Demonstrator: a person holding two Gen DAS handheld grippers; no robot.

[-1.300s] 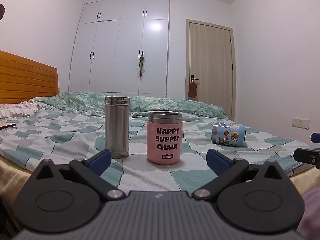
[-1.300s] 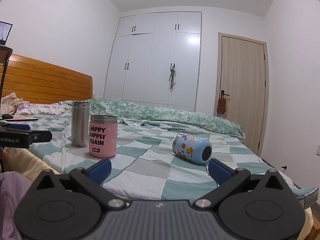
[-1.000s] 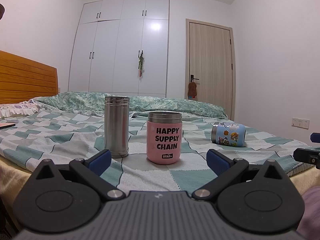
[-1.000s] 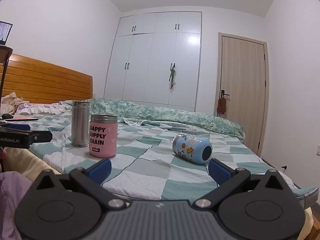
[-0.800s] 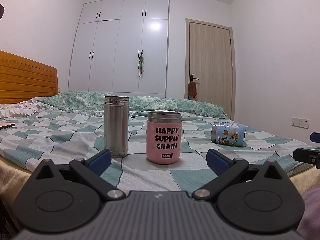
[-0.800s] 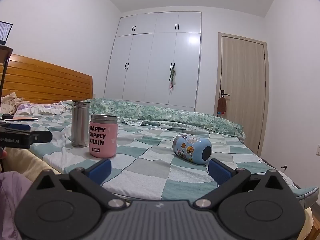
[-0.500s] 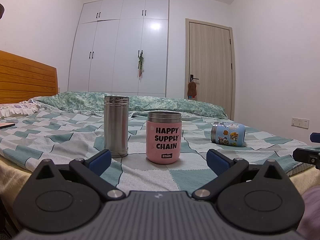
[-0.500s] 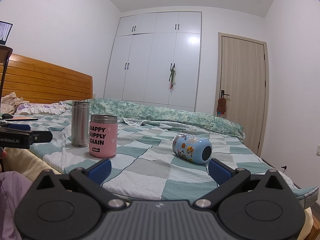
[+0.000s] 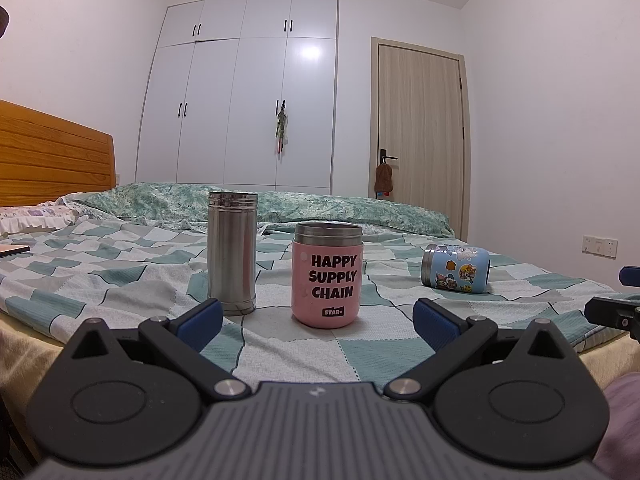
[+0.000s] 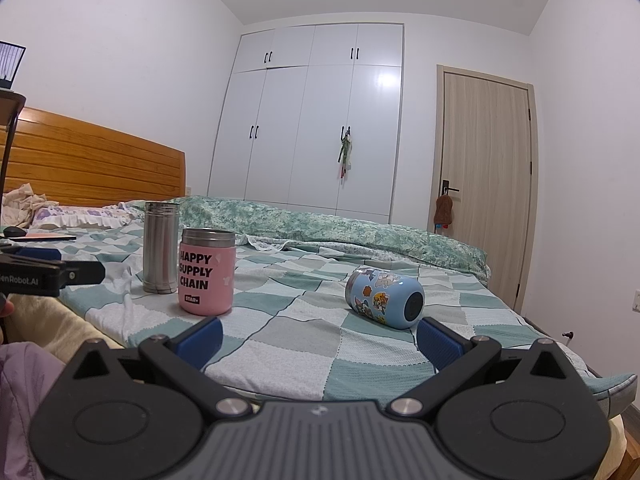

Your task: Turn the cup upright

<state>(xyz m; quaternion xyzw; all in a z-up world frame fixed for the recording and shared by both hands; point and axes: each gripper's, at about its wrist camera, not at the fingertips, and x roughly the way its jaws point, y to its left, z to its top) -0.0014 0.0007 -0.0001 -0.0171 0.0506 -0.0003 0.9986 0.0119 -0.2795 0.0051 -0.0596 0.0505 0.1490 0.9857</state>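
A small blue cup with cartoon stickers [image 10: 384,298] lies on its side on the checked bedspread, its dark base toward my right gripper; it also shows in the left wrist view [image 9: 456,269] at the right. A pink cup reading HAPPY SUPPLY CHAIN [image 9: 327,275] stands upright in the middle, also in the right wrist view [image 10: 207,272]. A tall steel cup [image 9: 232,254] stands upright to its left. My left gripper [image 9: 318,318] is open and empty, short of the pink cup. My right gripper [image 10: 320,338] is open and empty, short of the blue cup.
The bed [image 10: 280,344] has a wooden headboard [image 10: 92,160] at left and a green quilt [image 10: 340,228] bunched at the far side. A white wardrobe [image 9: 244,92] and a wooden door [image 9: 418,136] stand behind. The bed's near edge lies just before both grippers.
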